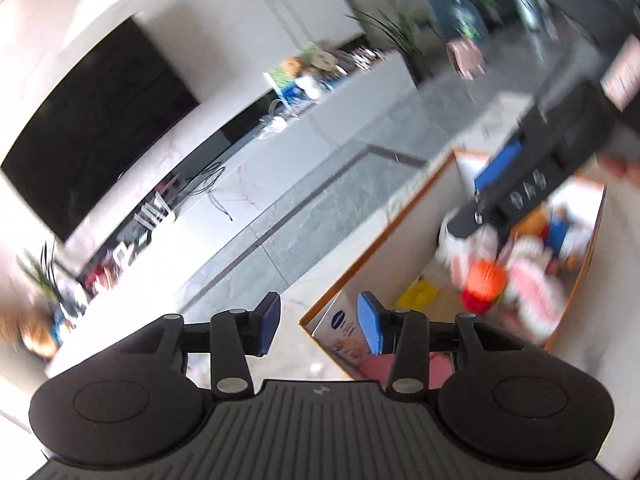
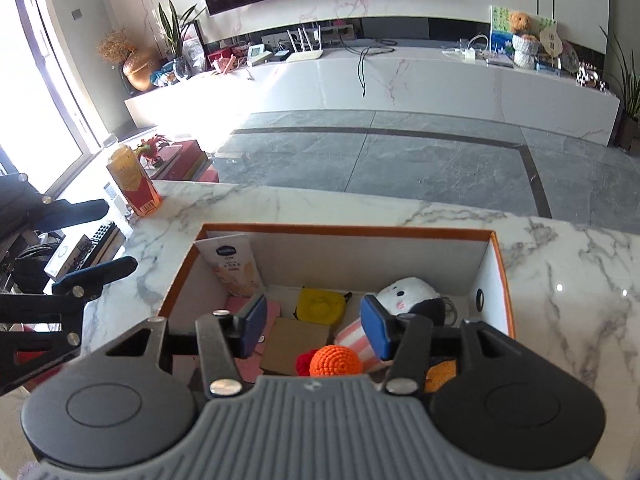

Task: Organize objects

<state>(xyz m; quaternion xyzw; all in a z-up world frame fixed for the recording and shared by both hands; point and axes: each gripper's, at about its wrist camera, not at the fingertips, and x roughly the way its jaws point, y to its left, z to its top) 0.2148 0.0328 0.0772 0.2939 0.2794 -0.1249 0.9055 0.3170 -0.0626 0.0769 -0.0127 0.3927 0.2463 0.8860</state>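
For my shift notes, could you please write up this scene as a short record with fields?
surface: marble table
container: open box with orange rim, on the table
box contents: orange crochet ball, yellow pouch, white plush toy, brown card, upright carton in the back left corner
beside the box: orange drink carton, standing on the table's far left edge
left gripper: open, nothing between the jaws
right gripper: open, above the box, nothing held
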